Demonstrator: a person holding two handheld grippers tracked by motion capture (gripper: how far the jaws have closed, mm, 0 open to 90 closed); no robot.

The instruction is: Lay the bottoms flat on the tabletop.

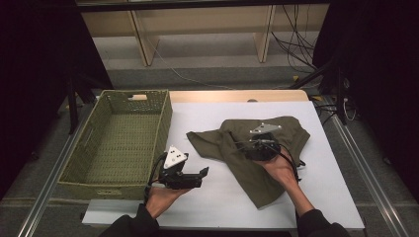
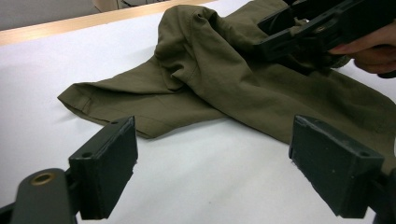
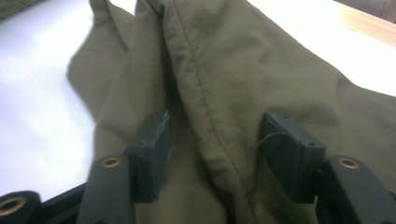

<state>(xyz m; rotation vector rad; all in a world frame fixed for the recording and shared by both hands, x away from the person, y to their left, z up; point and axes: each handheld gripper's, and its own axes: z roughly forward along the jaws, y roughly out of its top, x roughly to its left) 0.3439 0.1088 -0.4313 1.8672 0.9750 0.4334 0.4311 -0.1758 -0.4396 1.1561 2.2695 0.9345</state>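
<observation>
Counting items: one olive-green garment [image 1: 257, 148] is seen crumpled on the white table [image 1: 222, 197], one woven green basket [image 1: 118, 143] stands at the table's left edge, and two hand-held grippers are in play.

Right gripper [image 3: 215, 144]: placed on top of the garment near its middle, jaws partly spread. A raised fold with a stitched seam is straddled by the two pads [image 3: 289, 149]; whether the fabric is touched by the pads cannot be told, but it is not pinched. In the high view the same gripper [image 1: 262, 145] is seen over the garment, held from below by the right hand [image 1: 281, 170].

Left gripper [image 2: 215, 158]: jaws spread wide, nothing between them, bare table underneath. It is held just beside the basket's near right corner [image 1: 185, 175], apart from the garment, whose sleeve end lies ahead of its jaws.

No readable brand, label or writing is seen on anything.
</observation>
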